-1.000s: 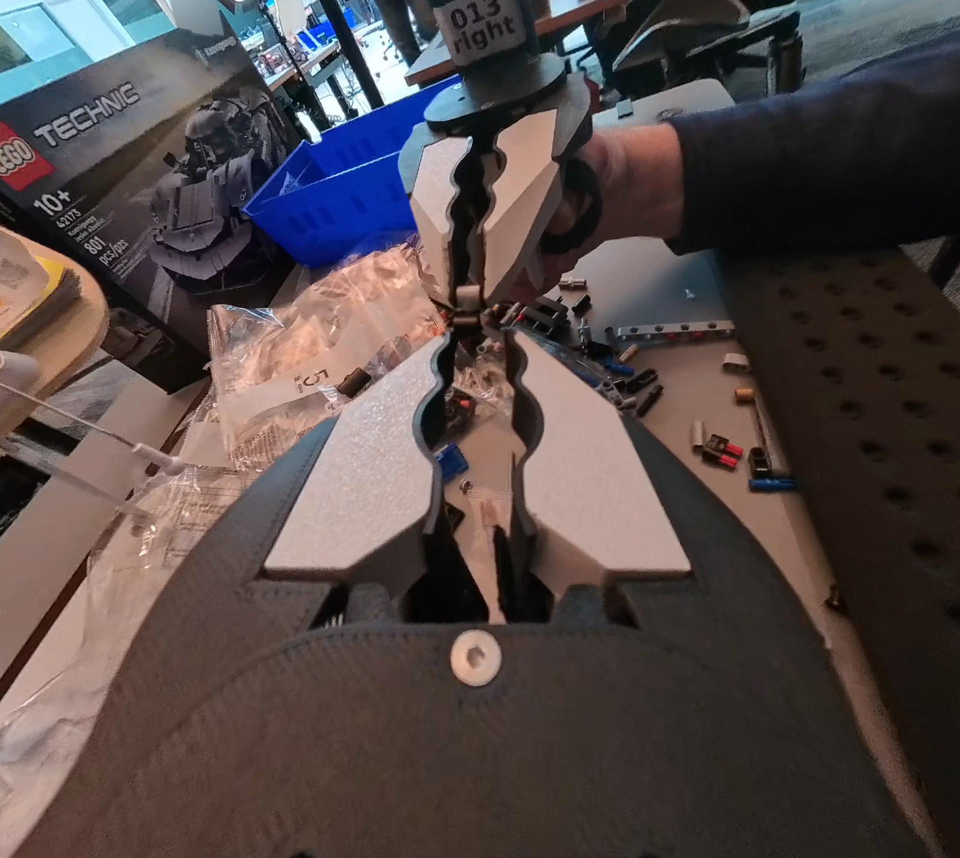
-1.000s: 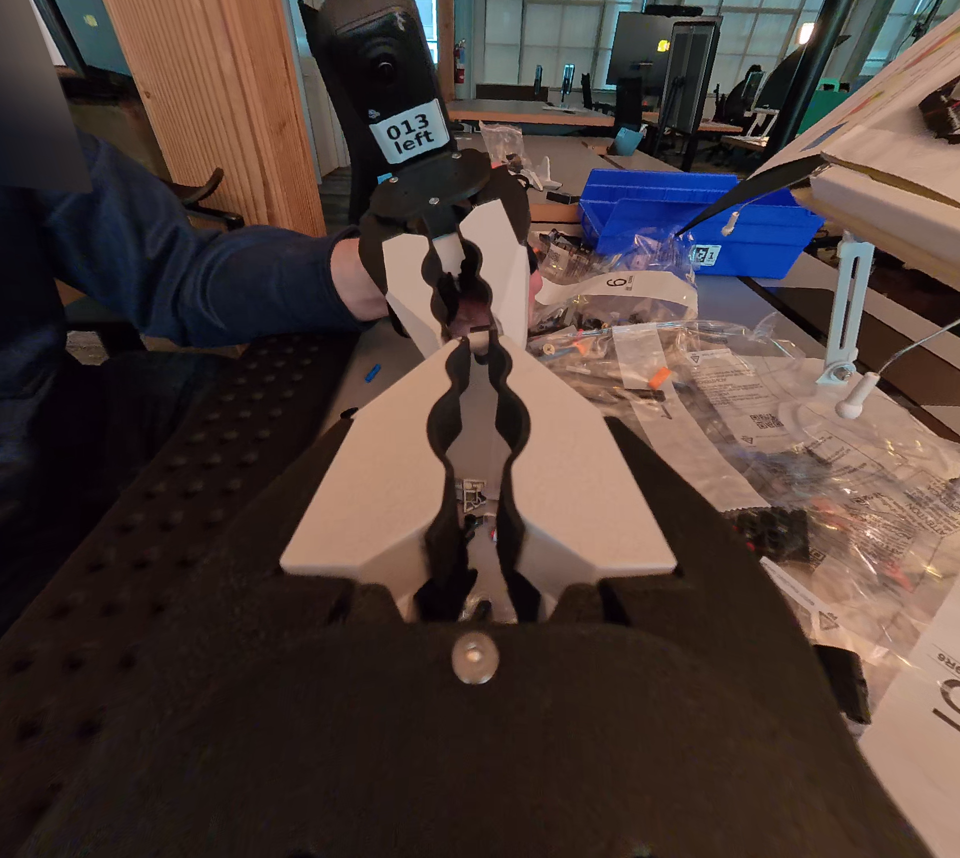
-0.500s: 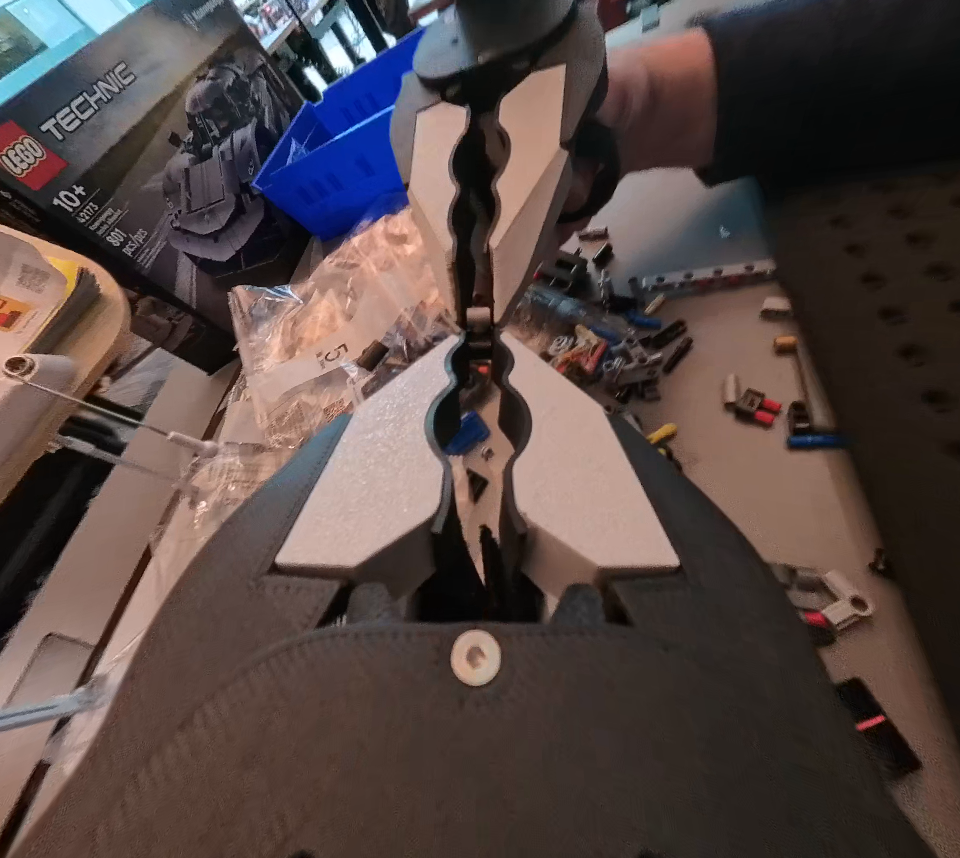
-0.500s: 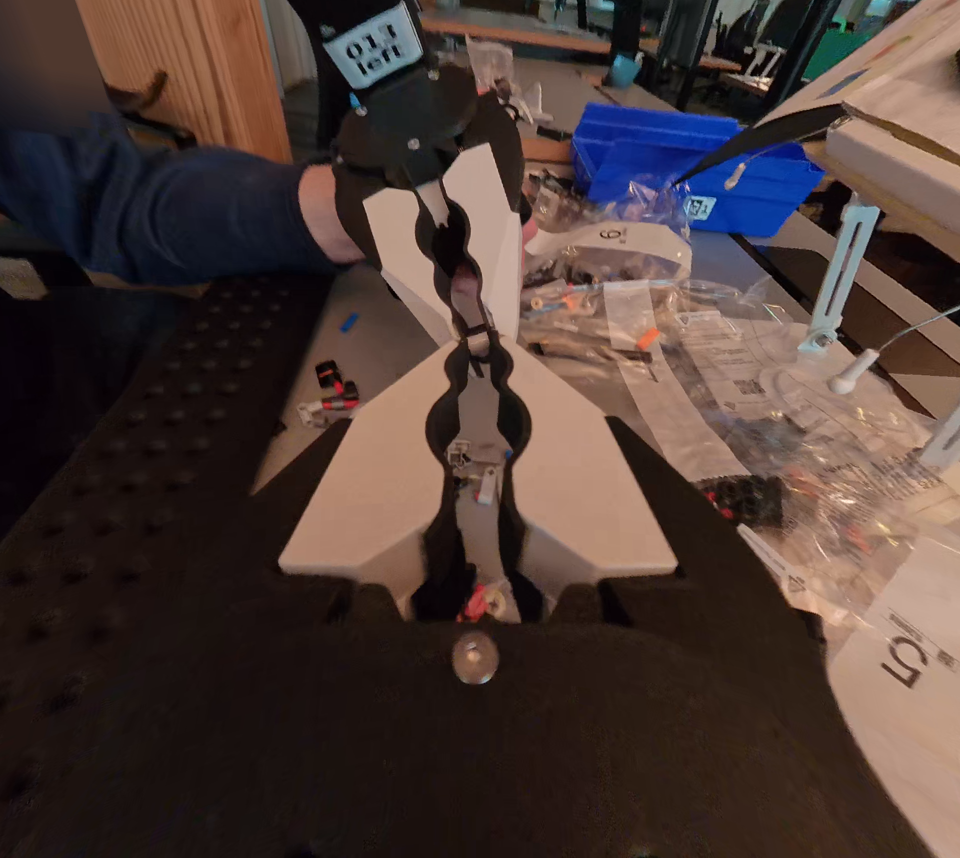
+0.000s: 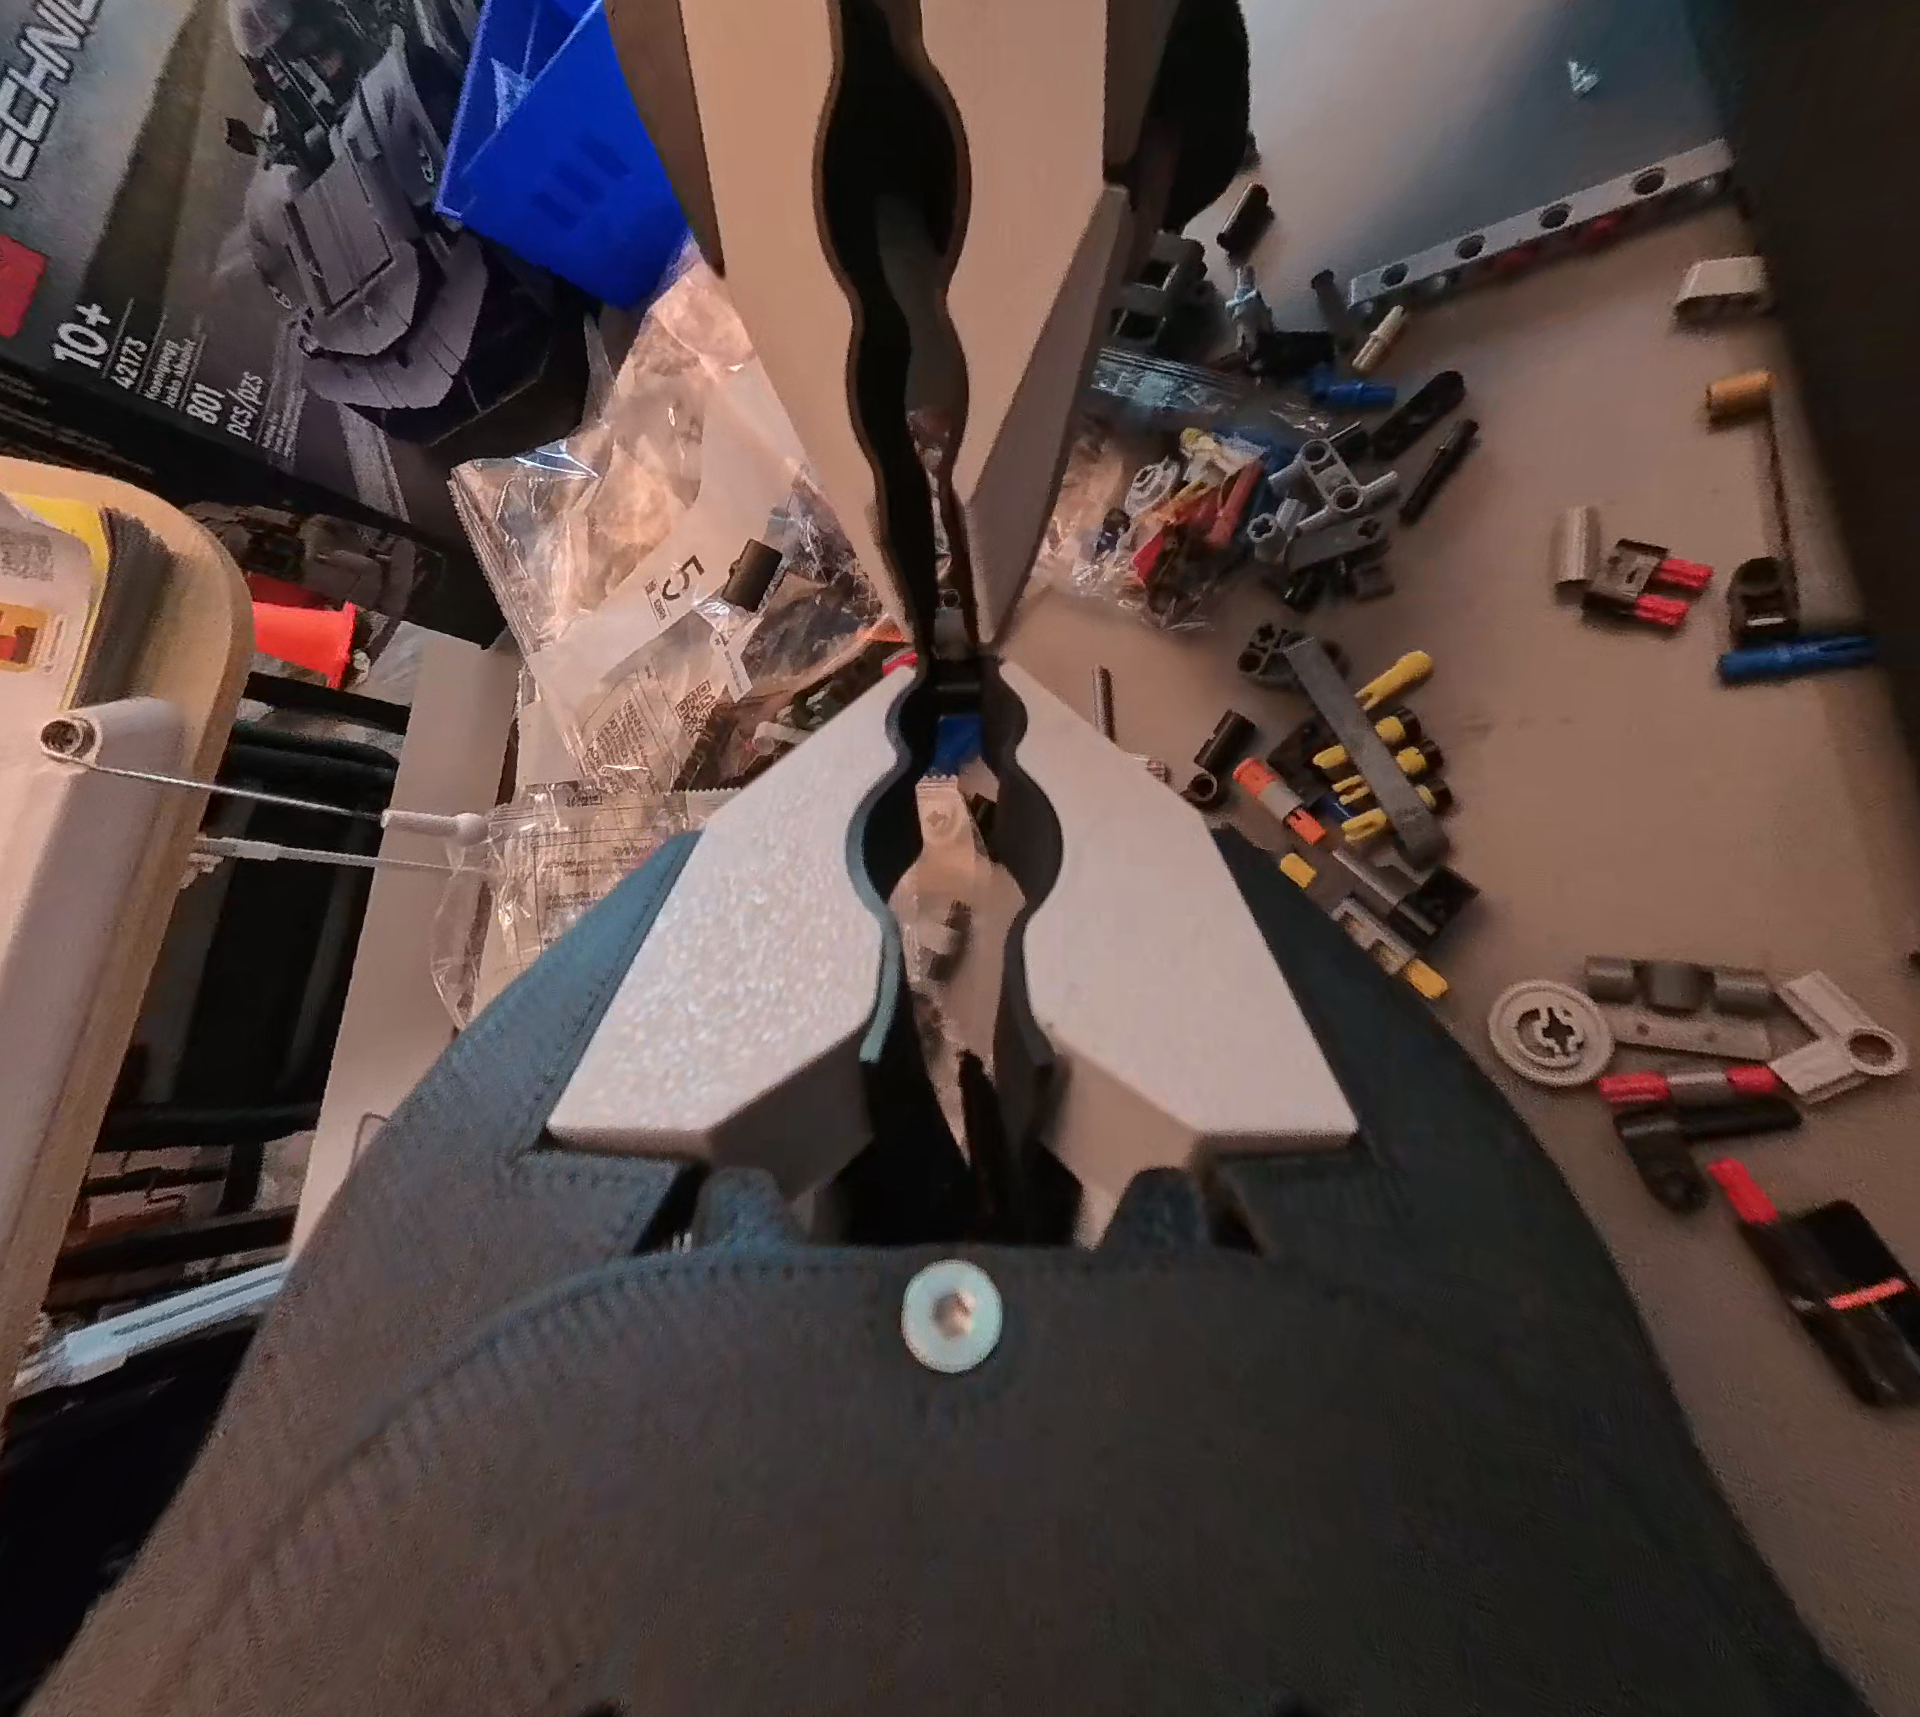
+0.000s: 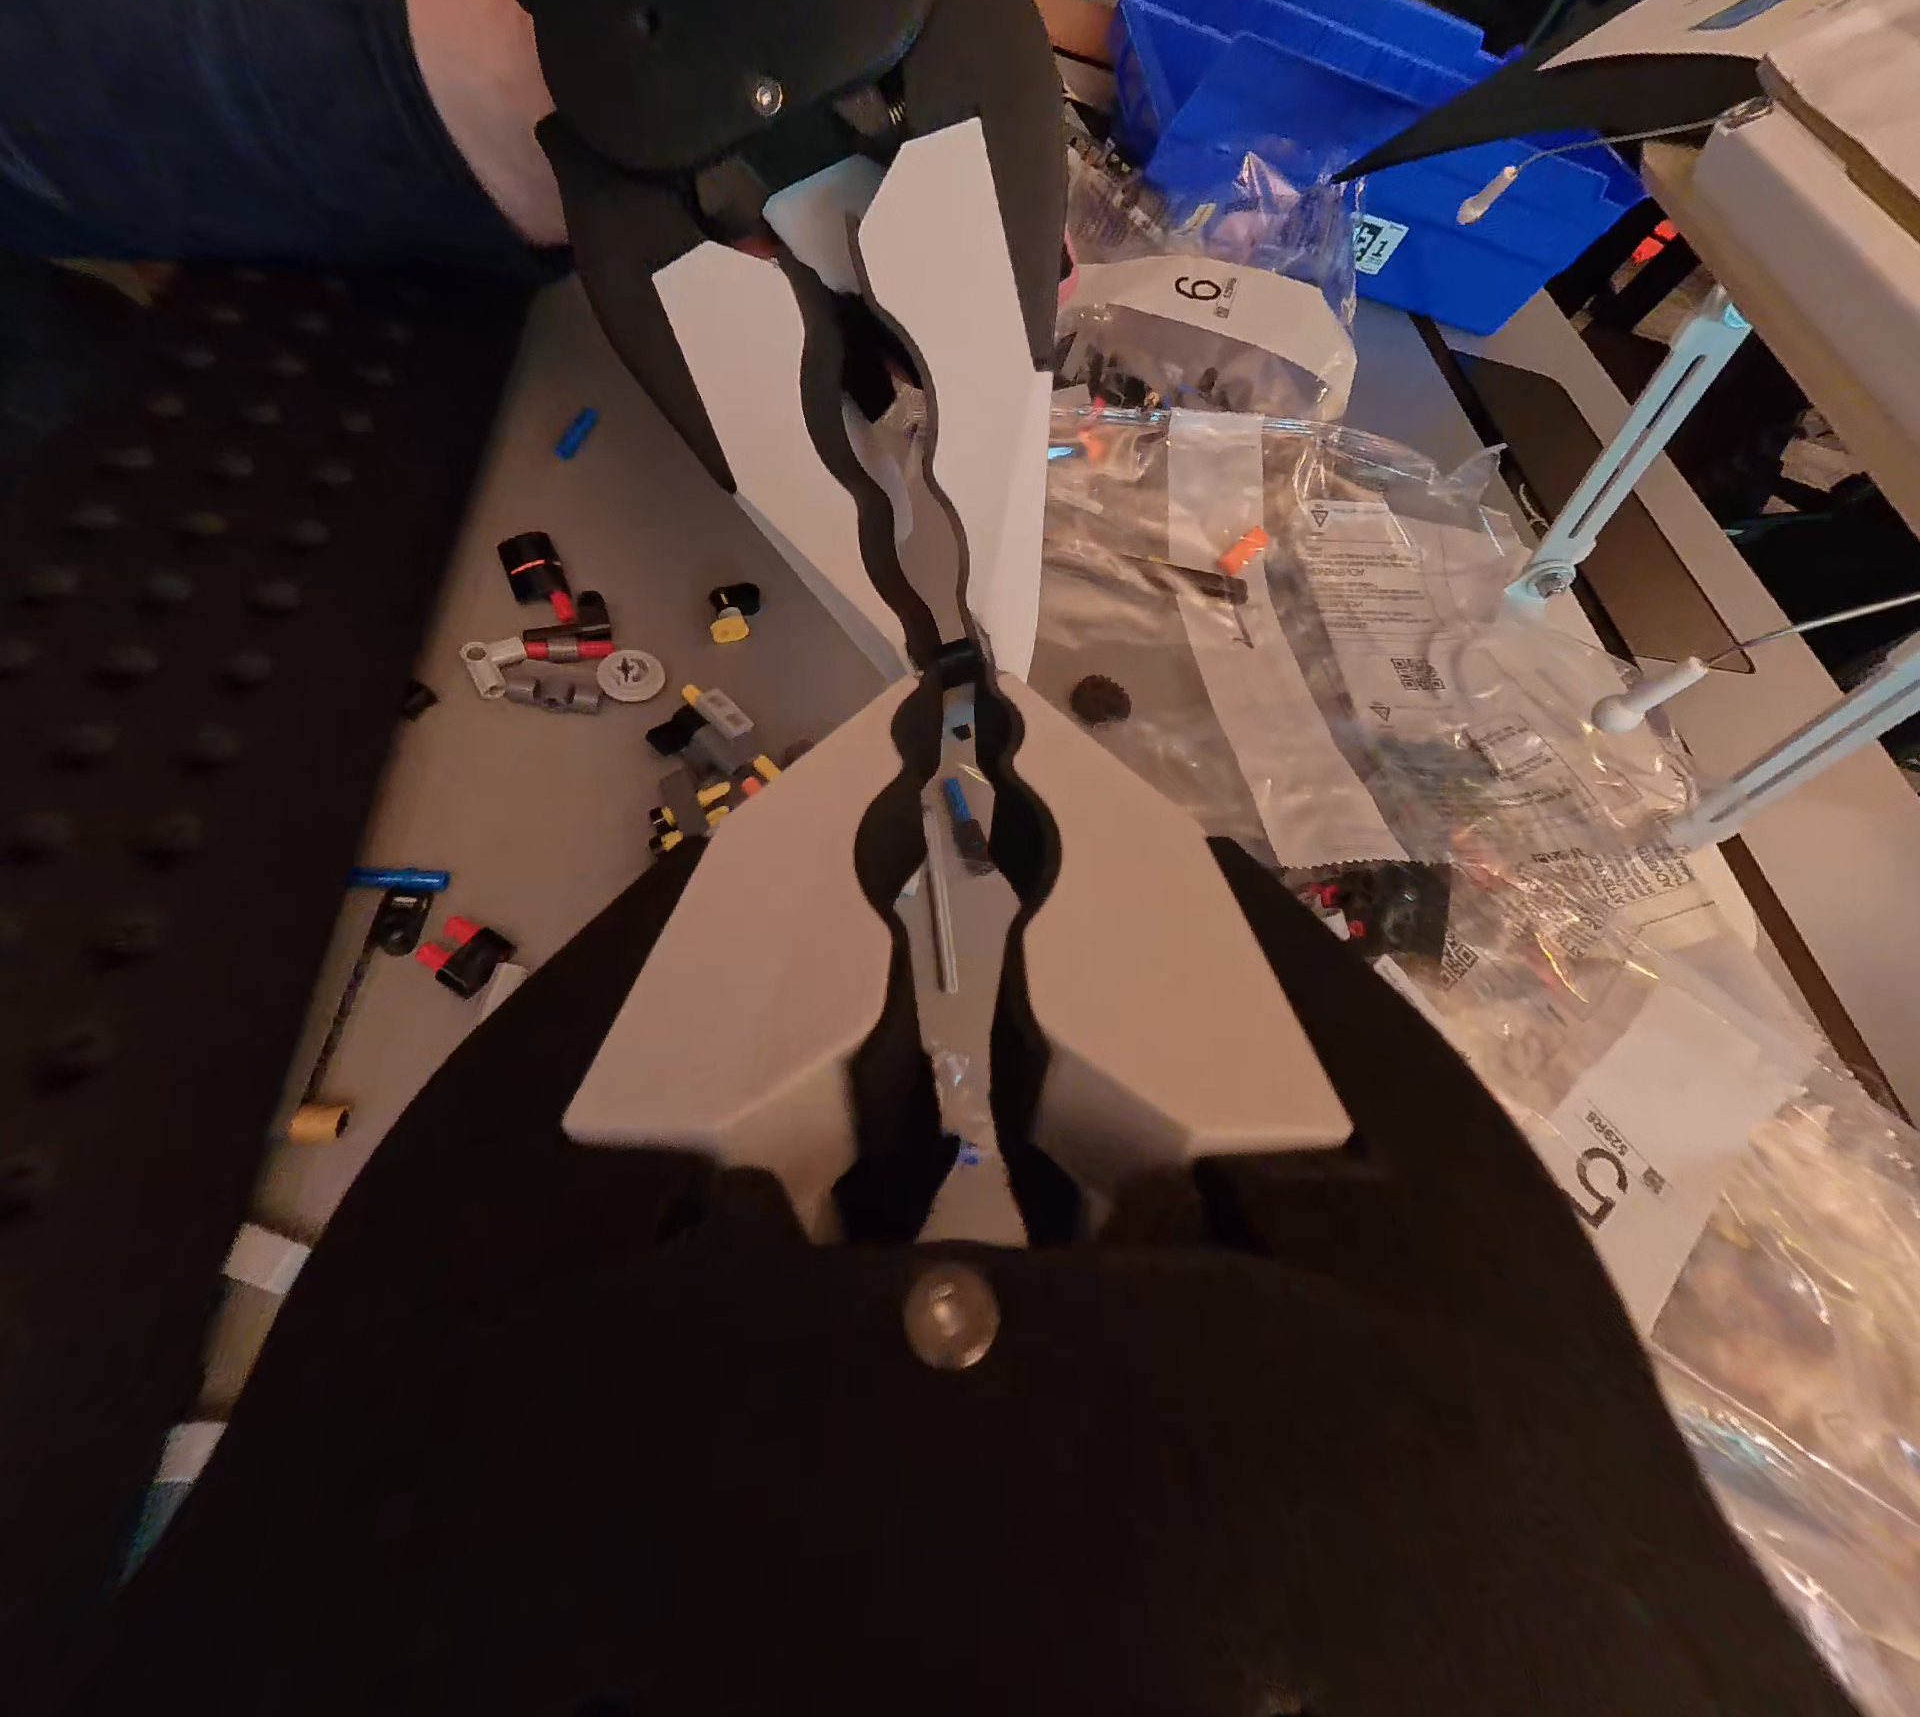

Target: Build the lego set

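**Two tools meet tip to tip over the parts pile**

The left tool (image 5: 951, 680) and the right tool (image 6: 951, 680) point at each other above the table (image 5: 1621, 815), tips almost touching. Each has its fingers drawn together on a small piece: the left pinches a black piece (image 5: 954, 682), the right a small grey piece (image 5: 948, 626), the two pieces touching. Loose lego parts (image 5: 1340, 763) lie scattered on the table below, with clear numbered bags (image 6: 1403, 649) beside them and a blue bin (image 6: 1340, 98) behind
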